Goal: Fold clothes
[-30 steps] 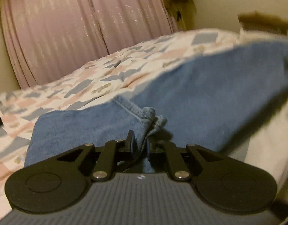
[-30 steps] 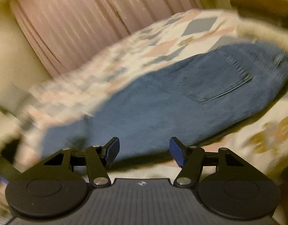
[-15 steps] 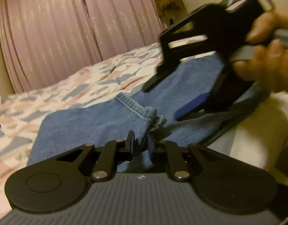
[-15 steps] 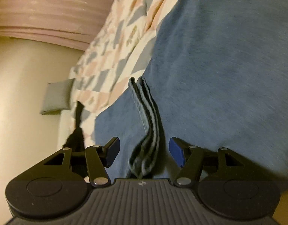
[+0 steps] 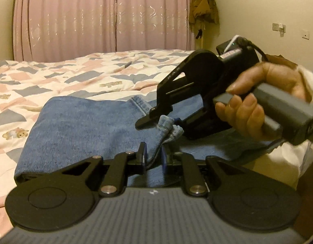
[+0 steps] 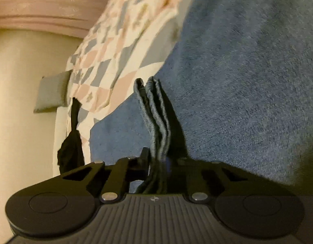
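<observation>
- Pink curtains (image 5: 103,16) are hanging across the top of the left wrist view, and a brown coat (image 5: 204,4) is hanging at the upper right.
- A bed with a patchwork quilt (image 5: 79,75) is filling the middle of that view.
- Blue jeans (image 5: 85,130) are lying on the quilt, in the middle of the frame, already folded over at least once.
- The left gripper (image 5: 153,156), at the bottom middle, is pinching a bunched edge of the jeans with its fingers closed on the cloth.
- The right gripper (image 5: 158,120), coming in from the right with a hand (image 5: 264,97) around its handle, is squeezing the layered hem just behind.
- In the right wrist view, that gripper (image 6: 157,159) is clamping the stacked hem (image 6: 154,109) at the lower middle.
- I think the folding is partly done. The held end is waiting to be carried over and laid flat, and smoothing is left too.
- A small label near the top of the right gripper is too blurry to read. No other writing is showing.
</observation>
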### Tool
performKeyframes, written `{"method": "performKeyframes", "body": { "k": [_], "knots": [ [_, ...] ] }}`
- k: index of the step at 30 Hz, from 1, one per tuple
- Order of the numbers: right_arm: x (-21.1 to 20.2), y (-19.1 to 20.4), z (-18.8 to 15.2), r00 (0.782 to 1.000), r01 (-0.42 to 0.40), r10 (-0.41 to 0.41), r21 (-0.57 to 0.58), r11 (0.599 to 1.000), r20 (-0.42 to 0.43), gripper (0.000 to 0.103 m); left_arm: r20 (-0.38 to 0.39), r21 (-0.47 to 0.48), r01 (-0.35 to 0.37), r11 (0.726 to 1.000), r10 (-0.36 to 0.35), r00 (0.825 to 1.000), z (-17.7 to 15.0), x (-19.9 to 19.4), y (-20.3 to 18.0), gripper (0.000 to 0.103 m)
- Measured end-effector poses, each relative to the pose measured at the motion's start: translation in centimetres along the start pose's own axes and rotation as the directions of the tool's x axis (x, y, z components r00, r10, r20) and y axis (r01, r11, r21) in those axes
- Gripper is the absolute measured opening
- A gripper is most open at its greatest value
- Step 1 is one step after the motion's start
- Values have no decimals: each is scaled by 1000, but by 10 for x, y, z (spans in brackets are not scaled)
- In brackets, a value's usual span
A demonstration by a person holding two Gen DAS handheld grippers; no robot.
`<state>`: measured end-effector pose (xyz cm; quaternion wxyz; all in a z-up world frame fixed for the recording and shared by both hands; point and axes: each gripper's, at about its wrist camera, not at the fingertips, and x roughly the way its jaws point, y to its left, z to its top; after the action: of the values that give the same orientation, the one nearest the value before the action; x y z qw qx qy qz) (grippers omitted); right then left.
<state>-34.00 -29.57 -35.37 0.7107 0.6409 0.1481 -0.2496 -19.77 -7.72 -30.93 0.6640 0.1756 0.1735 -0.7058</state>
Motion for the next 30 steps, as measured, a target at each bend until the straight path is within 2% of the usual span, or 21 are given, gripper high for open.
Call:
{"method": "performKeyframes", "body": {
  "k": [3, 5, 8, 10, 12, 16, 17, 21, 24, 30],
  "knots": [
    [-18, 10, -7, 998, 22, -15, -98, 995, 66, 10, 11, -33, 43, 999, -43, 999, 10, -18, 11, 14],
    [-37, 17, -8, 992, 49, -29, -156, 987, 123, 10, 46, -64, 59, 996, -56, 997, 20, -36, 21, 14],
    [-78, 21, -6, 980, 72, -31, -205, 976, 199, 10, 97, -109, 40, 993, -29, 995, 38, -57, 41, 14],
    [-111, 18, -3, 967, 106, -49, -221, 969, 248, 10, 93, -120, 16, 993, -4, 996, 45, -57, 51, 15],
    [-144, 10, 1, 954, 147, -81, -214, 966, 290, 10, 59, -111, -6, 994, 13, 998, 49, -47, 55, 15],
    [-202, -20, 7, 918, 228, -158, -160, 960, 364, 9, -75, -55, -31, 998, 27, 997, 52, -6, 45, 15],
    [-214, -28, 7, 907, 246, -175, -145, 958, 382, 9, -98, -43, -10, 999, 6, 995, 53, 4, 40, 22],
    [-258, -57, 7, 858, 319, -249, -86, 944, 449, 9, -116, 29, 134, 991, -130, 985, 62, 23, 11, 24],
    [-276, -75, 7, 823, 364, -301, -40, 931, 482, 9, -164, 79, 158, 984, -143, 976, 67, 36, -7, 23],
    [-317, -110, 7, 776, 394, -348, 25, 919, 526, 9, -203, 100, 211, 972, -188, 961, 64, 46, -22, 23]
  ]
}}
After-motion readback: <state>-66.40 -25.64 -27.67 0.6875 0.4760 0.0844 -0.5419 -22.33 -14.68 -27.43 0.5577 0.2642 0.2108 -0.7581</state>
